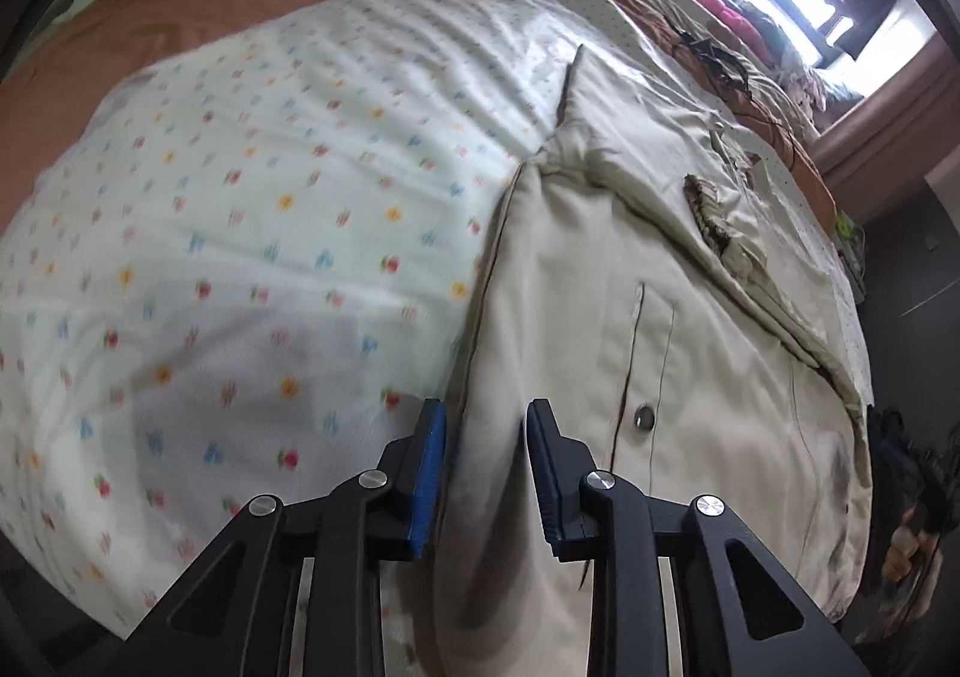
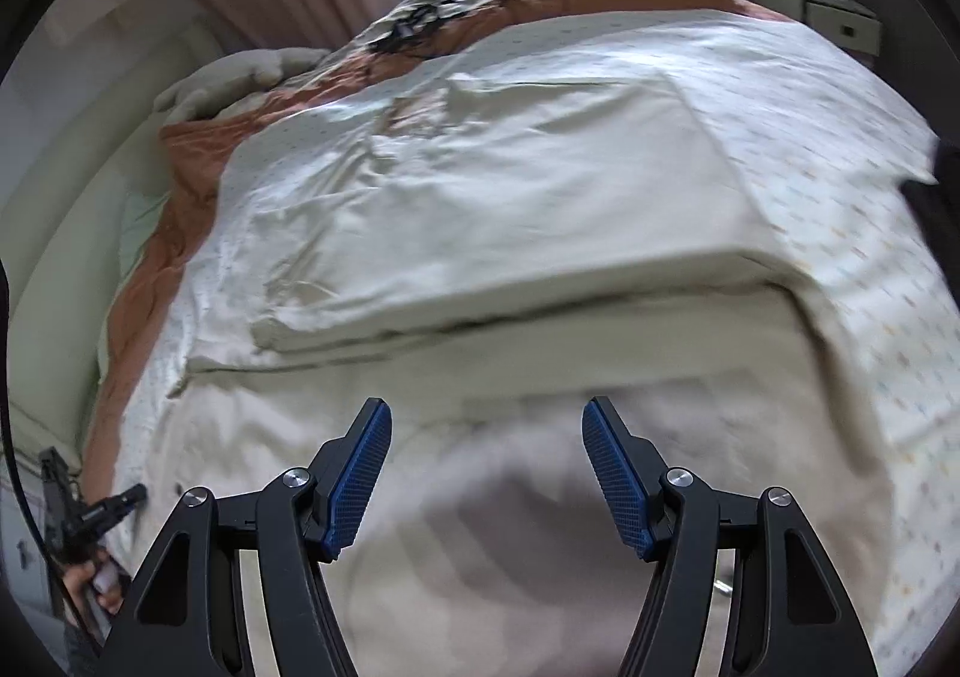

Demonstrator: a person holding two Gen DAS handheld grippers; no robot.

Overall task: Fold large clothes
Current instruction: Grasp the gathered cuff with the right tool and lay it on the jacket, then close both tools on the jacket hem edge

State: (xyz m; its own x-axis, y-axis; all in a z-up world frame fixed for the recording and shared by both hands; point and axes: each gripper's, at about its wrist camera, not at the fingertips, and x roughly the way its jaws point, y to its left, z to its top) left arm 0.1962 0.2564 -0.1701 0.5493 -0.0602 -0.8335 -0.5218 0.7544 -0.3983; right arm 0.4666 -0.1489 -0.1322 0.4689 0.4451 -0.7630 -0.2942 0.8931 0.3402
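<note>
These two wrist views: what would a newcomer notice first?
A large beige jacket lies spread over a white sheet with small coloured flowers on the bed. The left claw has a fold of the jacket's edge between its blue pads. The right claw hovers open above the jacket's near part.
</note>
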